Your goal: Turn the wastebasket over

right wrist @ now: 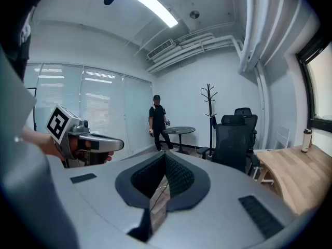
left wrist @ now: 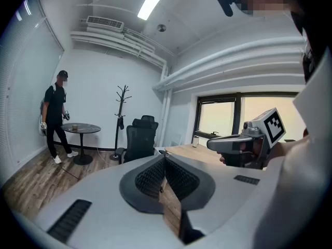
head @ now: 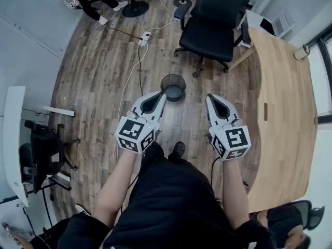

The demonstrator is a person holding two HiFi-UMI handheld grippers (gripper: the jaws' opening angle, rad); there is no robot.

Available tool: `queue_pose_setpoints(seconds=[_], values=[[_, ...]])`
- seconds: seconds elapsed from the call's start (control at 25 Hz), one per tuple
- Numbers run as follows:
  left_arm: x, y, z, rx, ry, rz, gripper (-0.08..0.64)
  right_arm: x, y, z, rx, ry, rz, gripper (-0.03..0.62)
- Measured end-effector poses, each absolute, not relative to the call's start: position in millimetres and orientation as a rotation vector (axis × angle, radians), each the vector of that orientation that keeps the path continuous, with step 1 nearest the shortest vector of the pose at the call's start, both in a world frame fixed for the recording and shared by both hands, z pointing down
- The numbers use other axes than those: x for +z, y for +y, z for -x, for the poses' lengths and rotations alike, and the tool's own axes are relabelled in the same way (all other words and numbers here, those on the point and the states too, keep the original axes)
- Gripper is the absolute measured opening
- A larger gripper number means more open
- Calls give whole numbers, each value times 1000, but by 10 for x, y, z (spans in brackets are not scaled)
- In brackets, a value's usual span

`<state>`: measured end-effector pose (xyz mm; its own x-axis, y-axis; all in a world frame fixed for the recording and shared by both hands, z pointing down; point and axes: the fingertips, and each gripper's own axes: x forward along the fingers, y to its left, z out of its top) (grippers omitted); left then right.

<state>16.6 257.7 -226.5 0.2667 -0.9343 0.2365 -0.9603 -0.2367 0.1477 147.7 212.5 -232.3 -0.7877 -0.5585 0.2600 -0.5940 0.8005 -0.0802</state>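
A black mesh wastebasket stands upright on the wood floor, its open mouth facing up, just ahead of me. My left gripper is held in the air to its left, its tip over the basket's near-left rim in the head view; its jaws are shut with nothing between them. My right gripper hangs to the basket's right, also shut and empty. In the left gripper view the shut left gripper points across the room, with the right gripper's body beside it. The basket is hidden in both gripper views.
A black office chair stands beyond the basket. A curved wooden table fills the right side. A white power strip and cable lie on the floor. A person stands by a small round table at the far wall.
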Motion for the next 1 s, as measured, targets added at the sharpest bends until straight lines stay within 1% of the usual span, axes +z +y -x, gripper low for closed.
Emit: queue_pose_setpoints(seconds=[0.64,1.0], values=[[-2267,2613,-168,154,-1727,-2290,18,-2315,2211,-1499,219,-2749,-914,32],[-2205,2601,-170,185,-1749,-2255,18,-2224,2134,-1611,339,-2782,-935,32]])
